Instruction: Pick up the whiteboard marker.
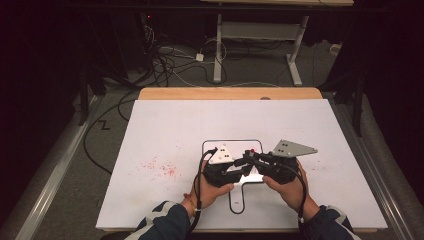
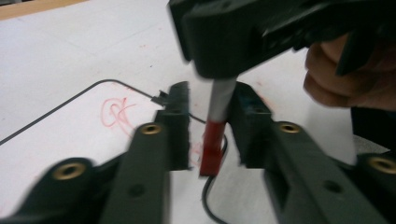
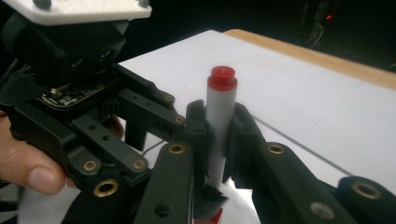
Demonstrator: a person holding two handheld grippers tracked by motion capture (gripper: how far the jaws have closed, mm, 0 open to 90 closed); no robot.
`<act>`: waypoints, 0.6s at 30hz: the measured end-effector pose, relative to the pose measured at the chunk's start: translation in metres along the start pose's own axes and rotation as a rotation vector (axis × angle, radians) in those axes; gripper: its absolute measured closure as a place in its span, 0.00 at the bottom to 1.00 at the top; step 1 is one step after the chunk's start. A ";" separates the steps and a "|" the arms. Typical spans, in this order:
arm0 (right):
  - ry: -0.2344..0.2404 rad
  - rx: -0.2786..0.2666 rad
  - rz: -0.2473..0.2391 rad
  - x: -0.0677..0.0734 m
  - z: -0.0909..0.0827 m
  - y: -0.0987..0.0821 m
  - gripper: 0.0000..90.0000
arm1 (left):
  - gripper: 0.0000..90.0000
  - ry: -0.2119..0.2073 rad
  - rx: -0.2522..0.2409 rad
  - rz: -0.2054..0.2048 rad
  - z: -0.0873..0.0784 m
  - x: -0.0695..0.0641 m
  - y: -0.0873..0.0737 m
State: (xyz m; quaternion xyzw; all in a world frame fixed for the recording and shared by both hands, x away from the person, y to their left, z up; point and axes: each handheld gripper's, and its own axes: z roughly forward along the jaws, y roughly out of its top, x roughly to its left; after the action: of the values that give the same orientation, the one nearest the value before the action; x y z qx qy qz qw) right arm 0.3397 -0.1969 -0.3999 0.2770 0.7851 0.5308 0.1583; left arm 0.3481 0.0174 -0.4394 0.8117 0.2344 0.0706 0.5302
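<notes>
Two hand-held grippers met over the bench, near the middle of its near edge, inside a black outline drawn on the white sheet. One marker, white barrel w/ red end plug, stood upright between them.

Hidden/unclear: in the high view the marker was almost wholly covered by the gripper bodies; just a red dot showed. In the right gripper view its lower end was cut off by the frame's bottom edge & the tip was covered by dark parts. The left gripper view was motion-blurred; the top of the marker was hidden behind the right hand-held gripper's black body. Far edge of bench: bare wood strip, rest under the white sheet. Room beyond was dark, cables on floor hard to follow.

Right hand-held gripper: jaws clamped on the white barrel, both pads pressed to it. Left hand-held gripper: jaws apart, red cap of the marker between them w/ a gap on each side; pads not touching.

Counts: 2 grippers, 2 hands, 1 marker, 1 cap, 2 grey three-cornered plates in the high view. One red scribble inside the outline, toward the left; one patch of red specks on the sheet toward the bench's left edge.

Writing: no brand or label readable on marker or grippers; the scribble was loops, not legible as letters.
</notes>
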 end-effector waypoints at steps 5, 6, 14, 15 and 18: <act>-0.008 -0.022 0.000 -0.010 -0.002 0.000 0.90 | 0.53 0.072 0.040 0.106 -0.017 0.001 0.000; -0.023 -0.023 -0.009 -0.013 -0.002 0.000 0.90 | 0.46 0.102 0.039 0.131 -0.023 0.002 -0.001; -0.109 -0.035 0.003 -0.049 0.005 -0.005 0.90 | 0.27 0.289 0.081 0.209 -0.081 0.017 -0.033; -0.127 -0.025 -0.006 -0.054 0.007 -0.007 0.90 | 0.26 0.306 0.088 0.209 -0.087 0.019 -0.040; -0.157 -0.027 0.011 -0.066 0.013 -0.010 0.90 | 0.25 0.359 0.121 0.194 -0.107 0.024 -0.058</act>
State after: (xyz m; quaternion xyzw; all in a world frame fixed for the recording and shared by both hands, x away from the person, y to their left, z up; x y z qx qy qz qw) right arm 0.3973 -0.2298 -0.4169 0.3202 0.7614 0.5189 0.2201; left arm 0.3130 0.1359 -0.4490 0.8352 0.2494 0.2506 0.4212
